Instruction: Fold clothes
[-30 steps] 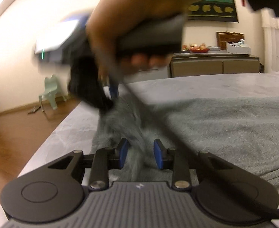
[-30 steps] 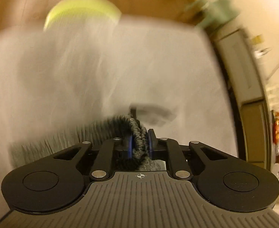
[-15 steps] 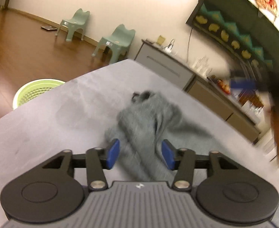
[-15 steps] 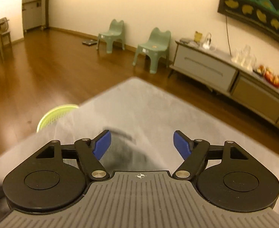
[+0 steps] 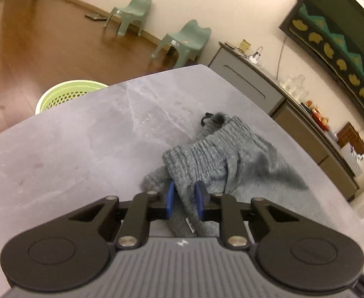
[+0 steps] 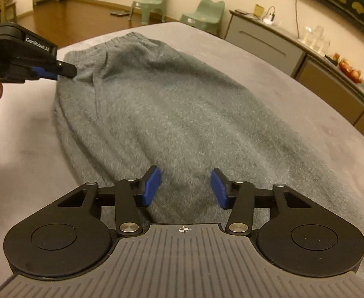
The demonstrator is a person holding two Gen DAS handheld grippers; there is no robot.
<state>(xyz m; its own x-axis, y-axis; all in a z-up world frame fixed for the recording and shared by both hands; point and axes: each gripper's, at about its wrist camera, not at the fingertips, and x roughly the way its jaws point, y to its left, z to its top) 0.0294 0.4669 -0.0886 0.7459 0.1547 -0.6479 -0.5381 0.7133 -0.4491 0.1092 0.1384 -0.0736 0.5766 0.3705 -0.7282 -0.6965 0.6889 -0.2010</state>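
A ribbed edge of the grey knit sweater (image 5: 221, 159) is clamped by the left gripper (image 5: 183, 200); the right gripper (image 6: 184, 188) is held spread above the sweater, grasping nothing.

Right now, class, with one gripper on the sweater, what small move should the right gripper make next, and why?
Probably lower the right gripper and close it on the sweater: its jaws are open and empty above the knit, while the left gripper already pinches the ribbed end.
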